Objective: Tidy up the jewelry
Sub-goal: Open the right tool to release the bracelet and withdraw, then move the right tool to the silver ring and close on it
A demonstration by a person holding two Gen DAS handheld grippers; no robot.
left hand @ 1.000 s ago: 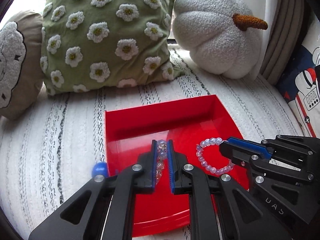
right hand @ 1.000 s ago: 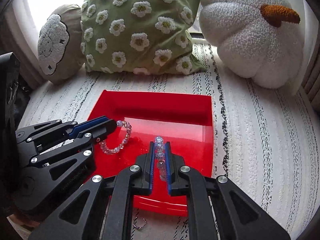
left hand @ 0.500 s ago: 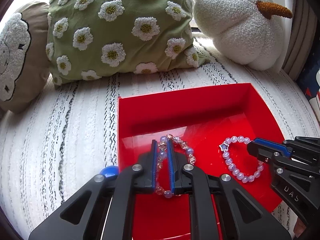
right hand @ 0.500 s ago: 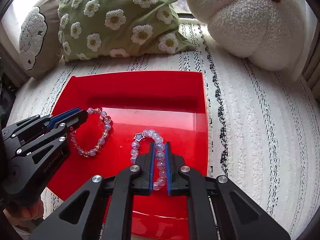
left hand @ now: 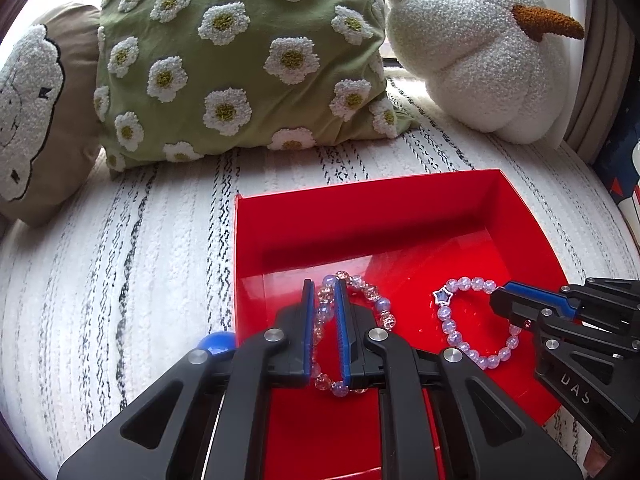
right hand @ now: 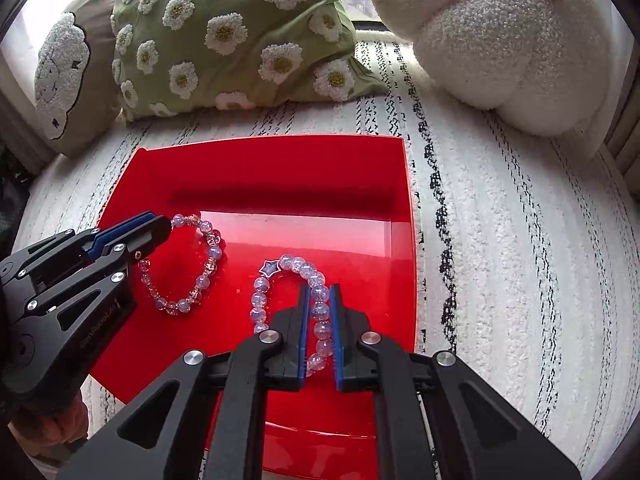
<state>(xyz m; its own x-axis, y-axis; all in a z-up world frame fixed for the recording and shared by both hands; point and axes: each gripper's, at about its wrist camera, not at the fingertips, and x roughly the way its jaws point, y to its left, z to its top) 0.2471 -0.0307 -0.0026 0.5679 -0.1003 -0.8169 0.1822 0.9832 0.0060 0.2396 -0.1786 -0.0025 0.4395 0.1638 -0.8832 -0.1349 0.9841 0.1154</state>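
- Left wrist view:
- L gripper (left hand: 323,286) clamped on near side of pink-blue bracelet (left hand: 382,304); bead strand pinched btwn the blue pads, rest of loop out to the right on the floor of the red tray (left hand: 360,220).
- R gripper (left hand: 500,306) in from the right edge, side-on, tips on far-right side of star bracelet (left hand: 448,326); grip not readable from this angle.
- Star bracelet flat in right half of tray, star charm (left hand: 442,297) at its upper left; well apart from the pink-blue one.
- Blue ball (left hand: 218,342) just outside tray's left wall, partly hidden behind L gripper body.
- Tray on white striped blanket (left hand: 120,280); behind it green daisy pillow (left hand: 240,60), white pumpkin cushion (left hand: 472,48), tan sheep cushion (left hand: 32,120) at far left.
- Right wrist view:
- R gripper (right hand: 319,288) closed on right side of star bracelet (right hand: 258,300); beads filling the gap btwn pads, loop w/ star charm (right hand: 270,267) out to upper left, resting in tray (right hand: 280,168).
- L gripper (right hand: 166,226) in from the left, tips at upper-left side of pink-blue bracelet (right hand: 202,280); bracelet lying in left half of tray.
- Bit of the person's hand (right hand: 52,428) at bottom left, under L gripper.
- Both bracelets inside tray, side by side, not touching.
- Same cushions at back: daisy pillow (right hand: 224,32), pumpkin cushion (right hand: 500,40), sheep cushion (right hand: 64,72).
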